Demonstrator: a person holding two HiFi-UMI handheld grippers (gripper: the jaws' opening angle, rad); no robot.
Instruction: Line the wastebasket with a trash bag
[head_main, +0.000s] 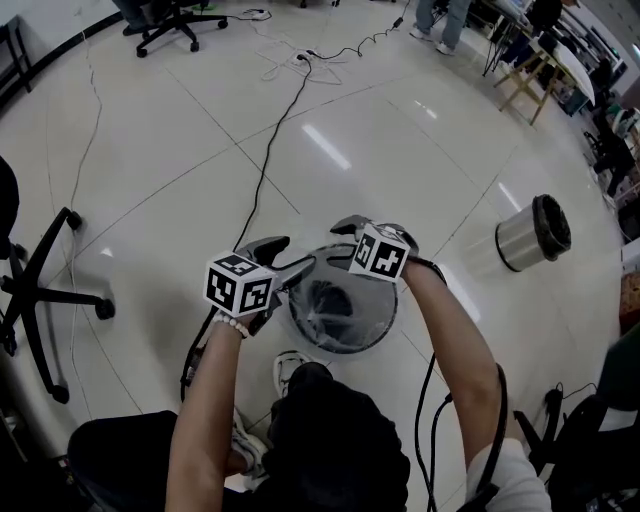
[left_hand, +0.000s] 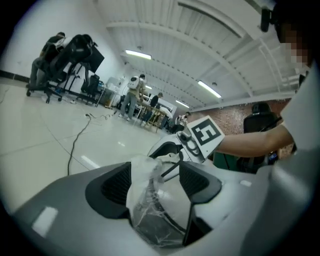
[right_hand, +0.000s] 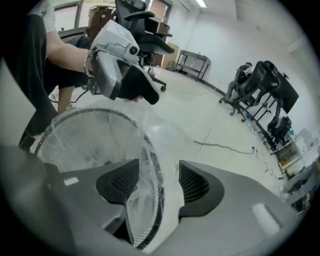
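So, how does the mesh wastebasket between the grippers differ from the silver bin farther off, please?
The mesh wastebasket has a dark wire wall; the silver bin has a solid shiny one. The wastebasket wears a clear trash bag over its rim; I see none on the silver bin. The left gripper and right gripper are at the wastebasket; the silver bin sits alone. Both are round.
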